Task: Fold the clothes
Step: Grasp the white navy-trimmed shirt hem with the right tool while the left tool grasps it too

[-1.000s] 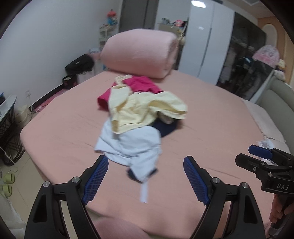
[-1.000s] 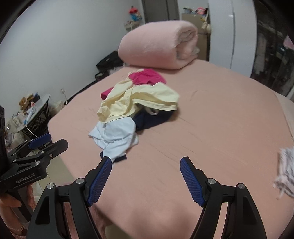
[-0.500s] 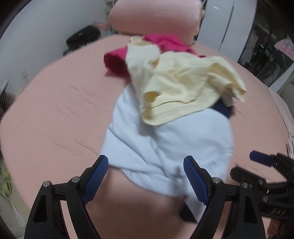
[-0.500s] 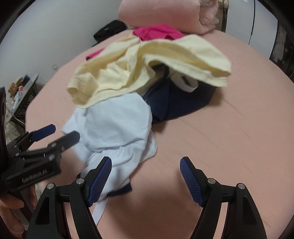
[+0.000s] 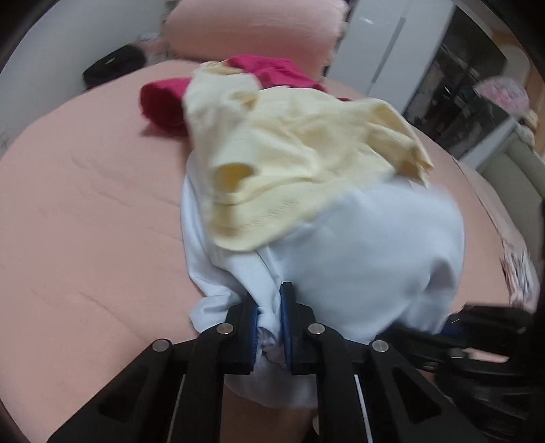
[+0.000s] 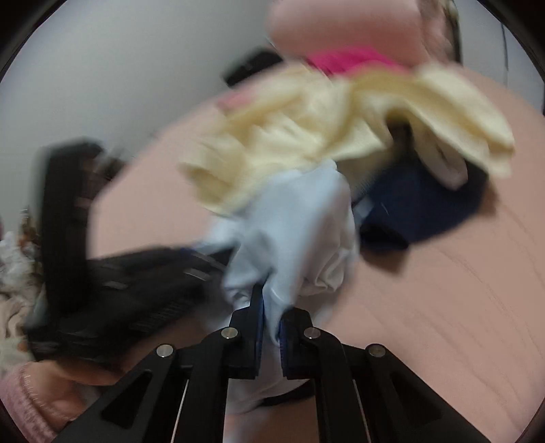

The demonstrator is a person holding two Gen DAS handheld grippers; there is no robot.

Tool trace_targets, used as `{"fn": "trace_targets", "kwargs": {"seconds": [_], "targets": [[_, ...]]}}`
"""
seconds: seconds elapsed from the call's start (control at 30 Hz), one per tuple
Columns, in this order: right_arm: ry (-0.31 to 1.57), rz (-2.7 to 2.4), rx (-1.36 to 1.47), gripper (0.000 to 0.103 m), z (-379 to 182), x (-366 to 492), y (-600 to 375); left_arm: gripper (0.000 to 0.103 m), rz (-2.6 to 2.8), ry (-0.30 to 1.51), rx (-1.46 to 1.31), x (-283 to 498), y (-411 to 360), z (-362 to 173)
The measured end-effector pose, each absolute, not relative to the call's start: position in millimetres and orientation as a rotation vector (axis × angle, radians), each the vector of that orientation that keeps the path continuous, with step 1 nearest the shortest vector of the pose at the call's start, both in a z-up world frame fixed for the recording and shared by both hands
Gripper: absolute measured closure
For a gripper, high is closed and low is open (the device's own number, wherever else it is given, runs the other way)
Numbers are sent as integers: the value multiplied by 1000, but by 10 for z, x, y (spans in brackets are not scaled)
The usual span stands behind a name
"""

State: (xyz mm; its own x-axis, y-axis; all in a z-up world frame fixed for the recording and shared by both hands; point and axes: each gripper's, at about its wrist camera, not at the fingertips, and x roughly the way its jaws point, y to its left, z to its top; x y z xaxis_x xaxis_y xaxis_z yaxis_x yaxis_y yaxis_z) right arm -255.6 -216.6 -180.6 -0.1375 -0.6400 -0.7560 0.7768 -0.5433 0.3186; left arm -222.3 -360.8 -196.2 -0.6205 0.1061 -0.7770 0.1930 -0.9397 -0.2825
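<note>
1. At the near edge of the pile on the bed (image 5: 85, 211), the pale blue garment (image 5: 357, 245) was clamped by both grippers: the left gripper (image 5: 267, 327) was clenched on a bunched fold of it, and the right gripper (image 6: 270, 327) was clenched on another fold just beside.
2. The step in hand was judged to be the picking of one garment out of the heap (nothing was yet seen to be folded).
3. The yellow garment (image 5: 299, 153) was draped over the blue one, with a pink garment (image 5: 163, 102) behind it and a navy garment (image 6: 425, 204) beside; the next move was therefore judged to call for a pull toward the near edge, so that the blue cloth would be slid free without the others being dragged along, and then spread flat.
4. The bed was covered by a salmon sheet; a rolled pink quilt (image 5: 252, 30) was set at its far end, and a white wardrobe (image 5: 385, 51) was stood against the far wall.
</note>
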Motion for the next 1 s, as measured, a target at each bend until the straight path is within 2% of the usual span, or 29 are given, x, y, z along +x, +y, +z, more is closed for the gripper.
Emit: {"fn": "trace_targets", "kwargs": {"seconds": [0.07,0.23,0.43,0.53,0.6,0.77,0.8,0.83,0.87,0.9,0.93,1.0], "targets": [[190,-1831,1055,97,-1612,-2435,-2064,95,-2791,541,1331,-2119,-3526,-1846],[202,-1851,1020,97,-1324,-2294,-1674,96,-2921,416,1362,-1979,-3105,-1473],[45,-1908,1026,98,-899,-2288,-1006,97,-3171,313,1442,-1863,-2275,-977],[4,-1954,985,98,-712,-2227,-524,96,-3196,177,1514,-1883,-1795,-953],[37,-2045,992,98,-708,-2204,-255,96,-3150,237,1511,-1786,-1711,-1016],[102,-2097,1217,97,-980,-2403,-54,94,-2934,267,1571,-1738,-1916,-1233],[140,-2103,1222,96,-1041,-2431,-97,91,-2899,268,1573,-1743,-1988,-1258],[187,-2113,1226,89,-1108,-2447,-166,79,-2863,271,1570,-1773,-2076,-1275],[224,-2118,1235,68,-1173,-2423,-207,67,-2828,283,1566,-1811,-2180,-1299],[243,-2116,1246,56,-1223,-2416,-248,38,-2799,308,1559,-1857,-2301,-1332],[230,-2112,1243,41,-1303,-2449,-319,27,-2779,328,1551,-1897,-2402,-1371],[227,-2113,1236,38,-1465,-2529,-485,27,-2750,339,1555,-1965,-2563,-1463]]}}
